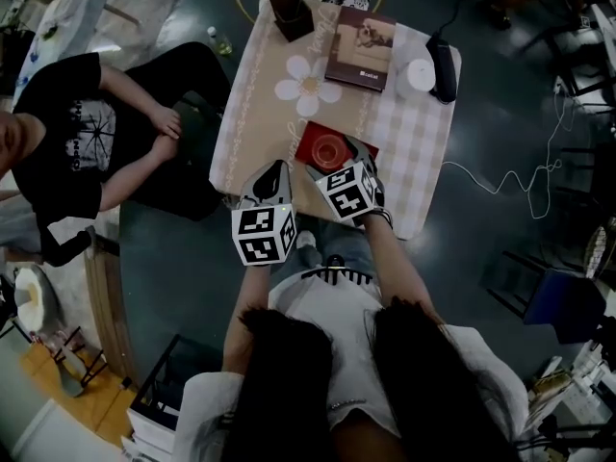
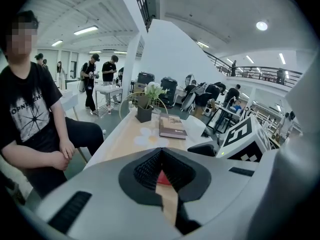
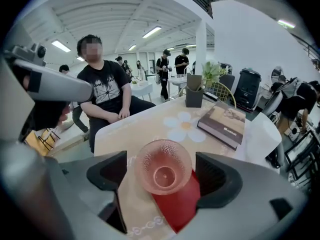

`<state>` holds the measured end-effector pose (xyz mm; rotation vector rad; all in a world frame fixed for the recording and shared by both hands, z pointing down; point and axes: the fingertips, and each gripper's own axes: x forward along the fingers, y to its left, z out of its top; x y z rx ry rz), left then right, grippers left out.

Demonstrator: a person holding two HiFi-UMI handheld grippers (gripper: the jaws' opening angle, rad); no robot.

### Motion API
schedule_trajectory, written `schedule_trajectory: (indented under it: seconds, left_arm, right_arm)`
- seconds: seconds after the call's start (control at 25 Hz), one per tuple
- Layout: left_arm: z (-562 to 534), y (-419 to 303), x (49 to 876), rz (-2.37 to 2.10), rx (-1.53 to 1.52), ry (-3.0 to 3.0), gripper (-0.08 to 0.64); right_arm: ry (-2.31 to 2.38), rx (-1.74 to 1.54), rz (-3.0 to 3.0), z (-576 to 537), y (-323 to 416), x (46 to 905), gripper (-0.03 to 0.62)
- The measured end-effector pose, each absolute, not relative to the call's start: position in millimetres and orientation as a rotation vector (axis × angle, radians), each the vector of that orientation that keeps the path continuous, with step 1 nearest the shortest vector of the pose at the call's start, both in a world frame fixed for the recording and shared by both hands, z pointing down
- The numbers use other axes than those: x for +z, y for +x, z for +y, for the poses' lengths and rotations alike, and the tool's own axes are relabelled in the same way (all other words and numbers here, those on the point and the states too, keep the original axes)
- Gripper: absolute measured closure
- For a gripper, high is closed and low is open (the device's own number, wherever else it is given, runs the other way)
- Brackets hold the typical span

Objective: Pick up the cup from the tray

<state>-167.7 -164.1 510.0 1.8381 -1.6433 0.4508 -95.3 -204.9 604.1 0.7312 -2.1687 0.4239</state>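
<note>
A pink see-through cup stands upright on a small red tray near the table's front edge. In the head view the cup and tray lie just ahead of both marker cubes. My right gripper is open, its dark pads on either side of the cup with a gap on each side. My left gripper is shut and empty, tips meeting. It hovers left of the tray, above the tablecloth. In the head view the left gripper sits beside the right gripper.
A book, a flower-shaped mat, a dark plant pot, a white round object and a black device lie farther back on the checked tablecloth. A person sits at the table's left side.
</note>
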Motion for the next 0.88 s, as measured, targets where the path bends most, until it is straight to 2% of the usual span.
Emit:
schedule_trajectory:
  seconds: [0.36,0.88]
  left_arm:
    - [-167.4,-165.1,521.5,-1.601,0.461,1.833,0.552]
    - [-169.0,-153.8,516.1,-1.572,0.456,1.894,0.552]
  right_arm:
    - [0.688,0.395,-2.127,-208.7,-99.3,626.6,0.183]
    - [0.702,0.376,-2.130,-208.2,-80.5,612.4,0.196]
